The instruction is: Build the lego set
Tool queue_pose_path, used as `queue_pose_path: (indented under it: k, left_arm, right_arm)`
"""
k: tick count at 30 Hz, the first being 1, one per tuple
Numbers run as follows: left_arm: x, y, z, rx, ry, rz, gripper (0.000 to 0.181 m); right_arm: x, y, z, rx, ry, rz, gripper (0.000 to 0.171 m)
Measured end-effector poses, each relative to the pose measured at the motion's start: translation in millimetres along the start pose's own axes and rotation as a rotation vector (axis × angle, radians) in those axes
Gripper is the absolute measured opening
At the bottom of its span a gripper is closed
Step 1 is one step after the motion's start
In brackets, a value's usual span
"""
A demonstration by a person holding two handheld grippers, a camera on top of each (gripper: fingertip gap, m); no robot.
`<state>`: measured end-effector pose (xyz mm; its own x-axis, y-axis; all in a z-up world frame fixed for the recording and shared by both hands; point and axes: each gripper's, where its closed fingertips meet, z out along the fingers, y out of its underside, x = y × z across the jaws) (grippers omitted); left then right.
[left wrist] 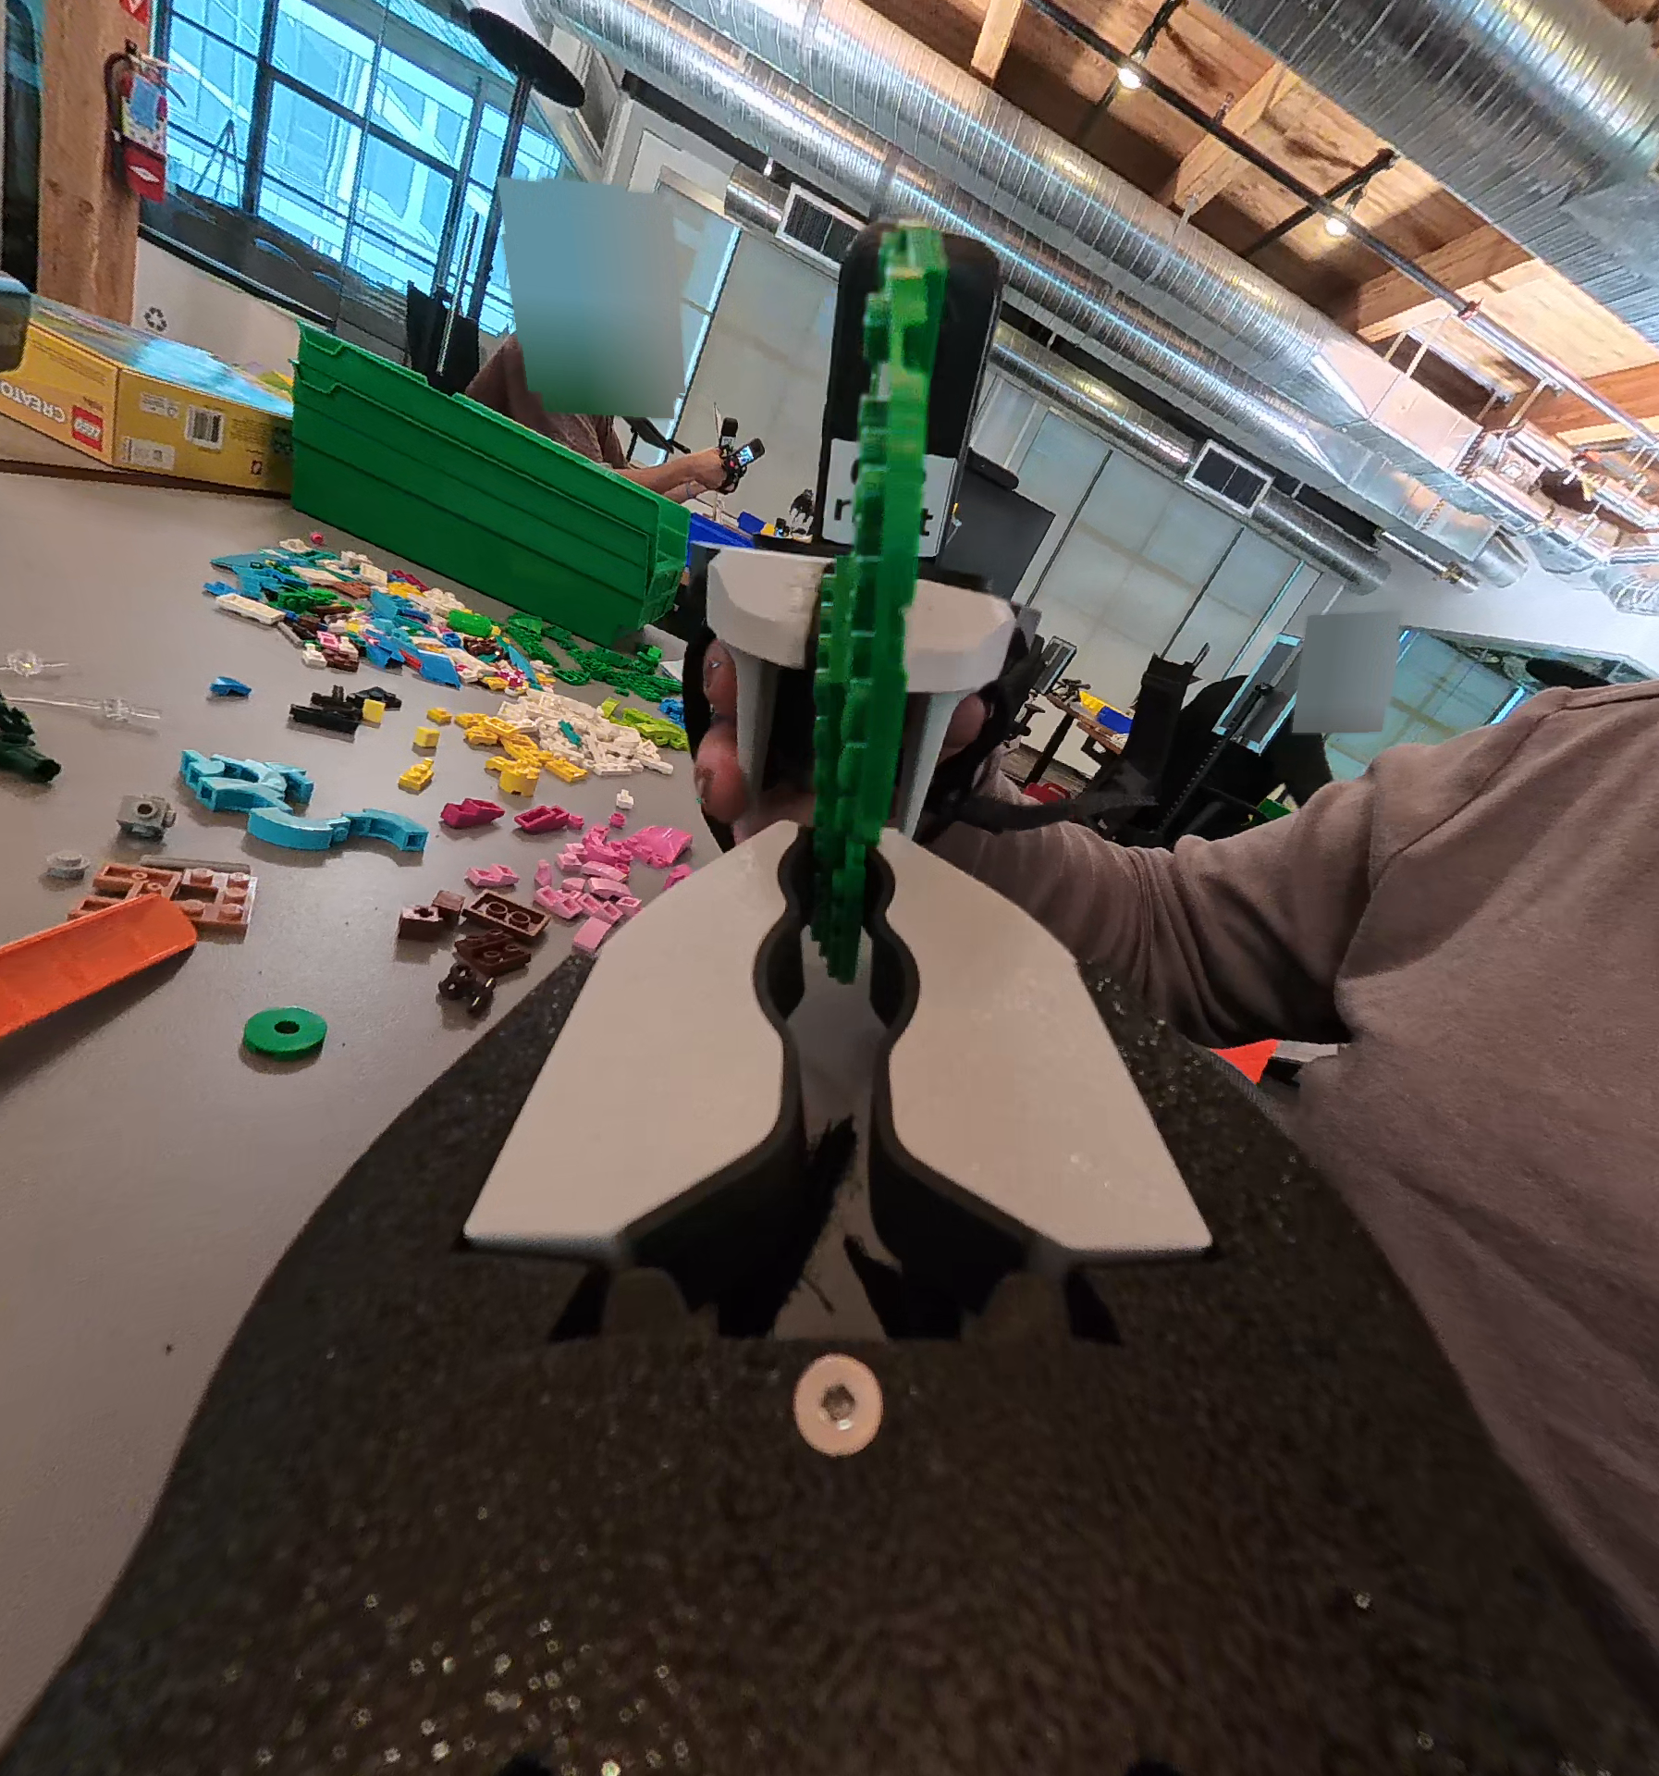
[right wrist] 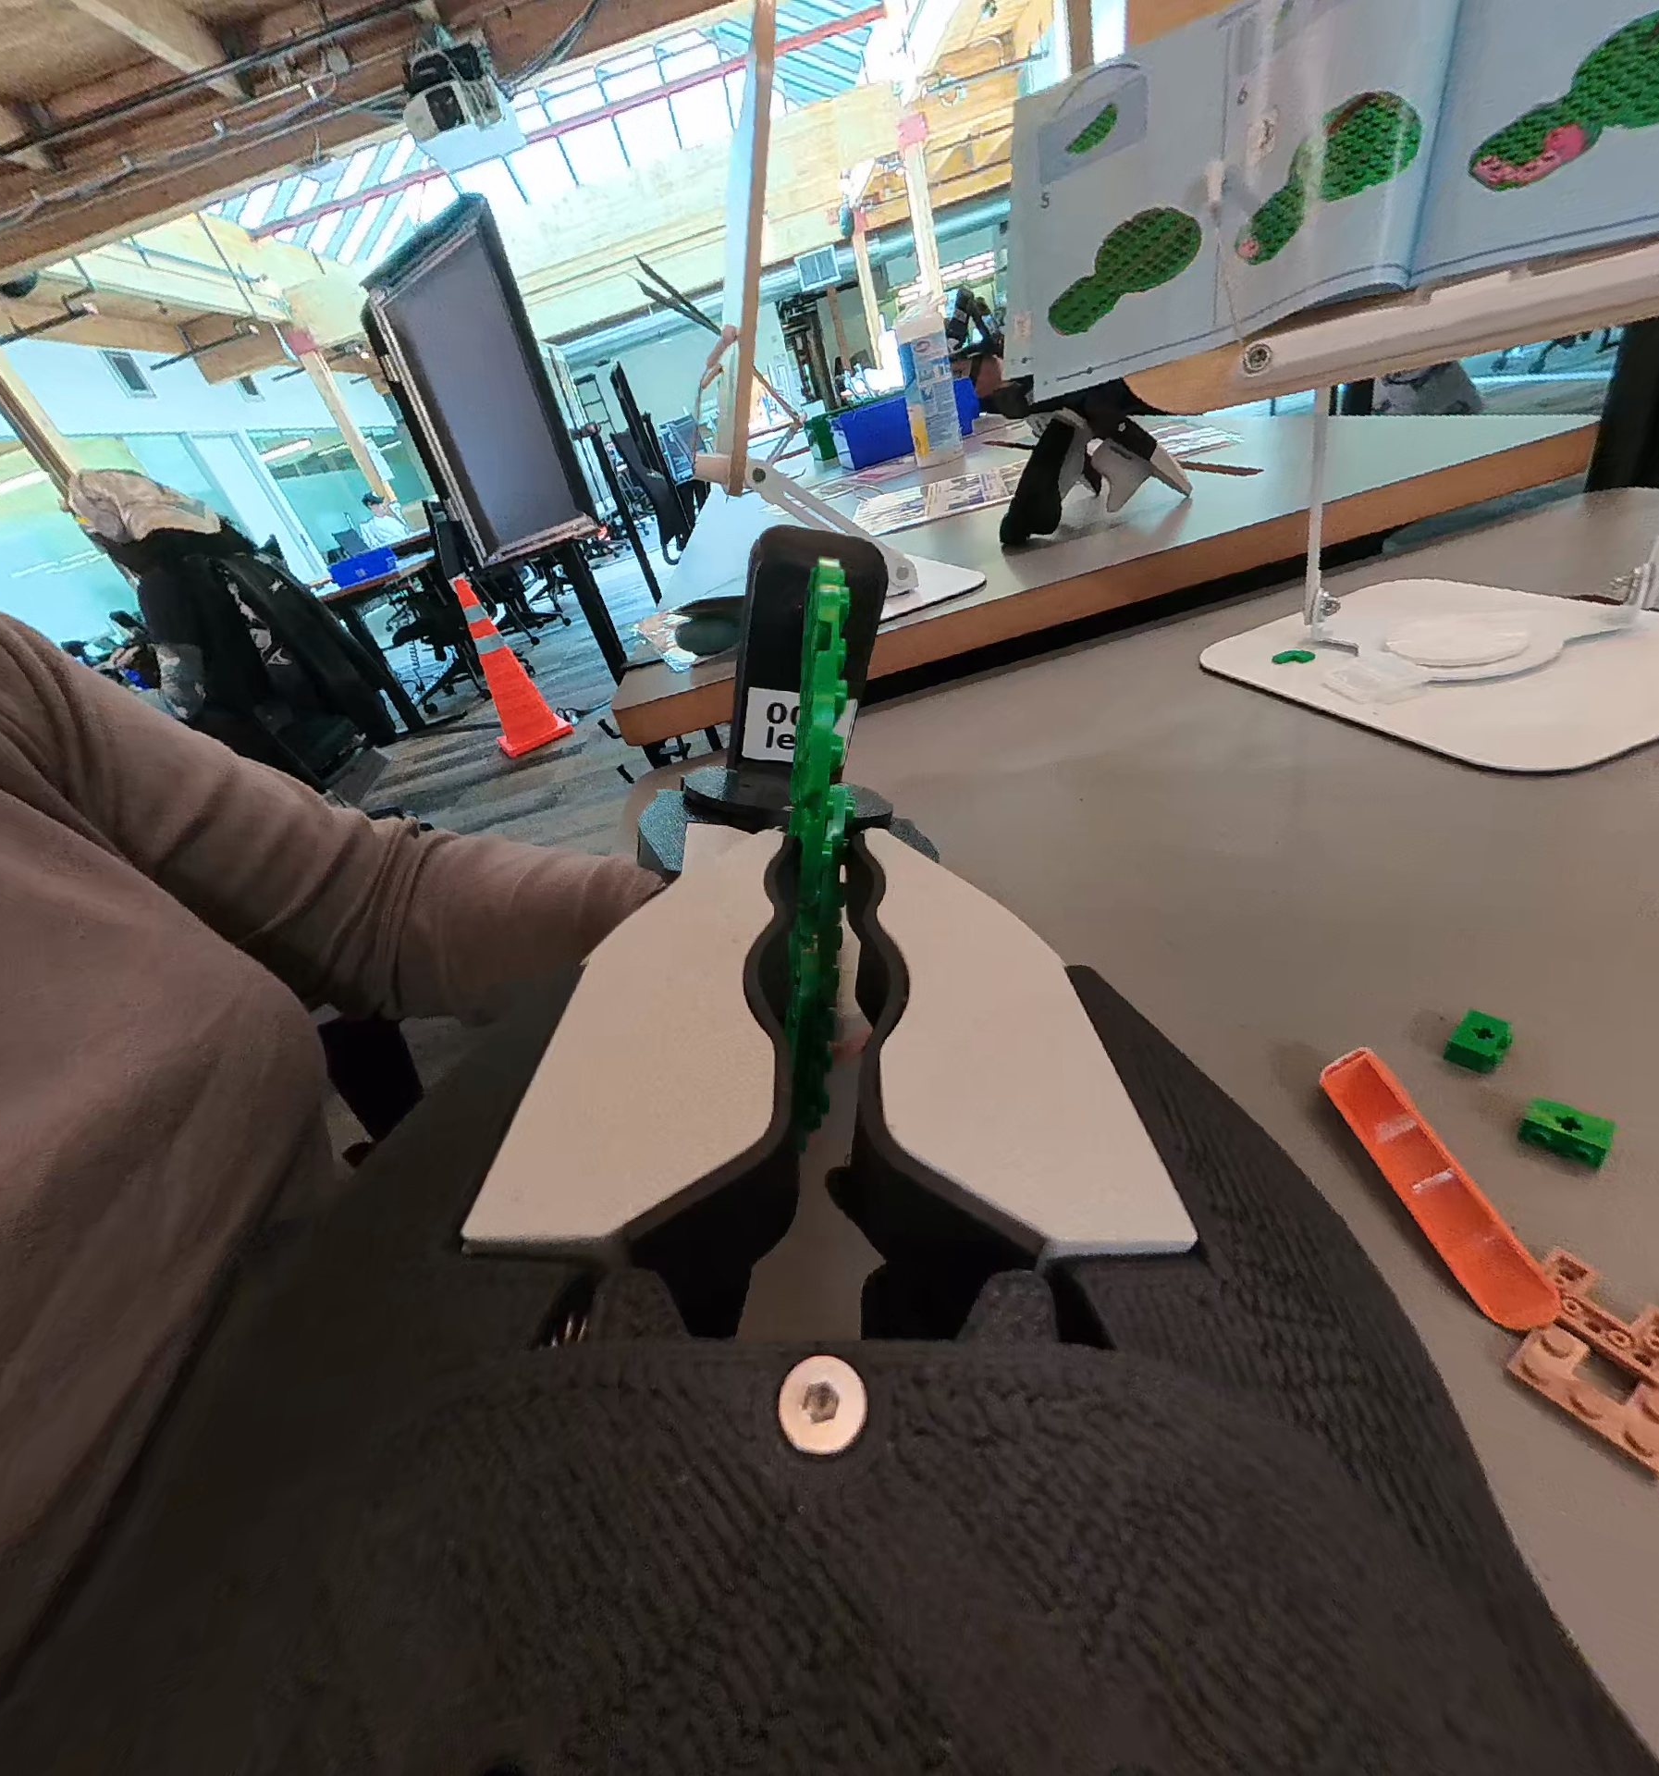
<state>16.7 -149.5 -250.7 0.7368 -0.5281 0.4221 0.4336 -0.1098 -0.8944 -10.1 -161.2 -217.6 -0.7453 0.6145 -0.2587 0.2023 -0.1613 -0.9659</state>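
Observation:
A flat green plate assembly (left wrist: 878,577) is held edge-on in the air above the grey table (left wrist: 134,1201), gripped at both ends. My left gripper (left wrist: 835,865) is shut on its near end. My right gripper (left wrist: 850,730) faces it from the far side and clamps the other end. In the right wrist view my right gripper (right wrist: 816,855) is shut on the same green plate assembly (right wrist: 821,692). The left gripper's black body (right wrist: 773,625) stands just behind the assembly.
Loose coloured bricks (left wrist: 441,625) lie on the table's left, before stacked green bins (left wrist: 480,481) and a yellow box (left wrist: 134,404). An orange brick separator (right wrist: 1441,1192), brown plates (right wrist: 1604,1365) and two small green bricks (right wrist: 1479,1040) lie right. An instruction booklet (right wrist: 1287,173) sits on a white stand (right wrist: 1479,692). Less than 4 cm separates the two grippers' tips.

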Motion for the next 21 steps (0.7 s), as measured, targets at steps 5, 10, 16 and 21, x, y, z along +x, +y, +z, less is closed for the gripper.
queue_pose_path:
  k: [5, 10, 16, 21]
  left_arm:
    - [3, 0, 0, -0.012, -0.005, 0.056, 0.009]
    - [2, -6, 0, 0.009, -0.065, 0.154, 0.015]
    - [8, -20, -5, 0.08, -0.082, 0.257, 0.023]
    - [10, -27, -10, 0.121, -0.071, 0.253, 0.01]
  right_arm:
    - [-7, -1, -1, 0.009, -0.016, -0.072, 0.008]
    - [-11, -2, 0, 0.009, -0.023, -0.114, 0.007]
    - [-15, 0, 0, 0.009, -0.051, -0.12, 0.006]
    - [-13, 0, -1, 0.026, -0.083, -0.03, 0.007]
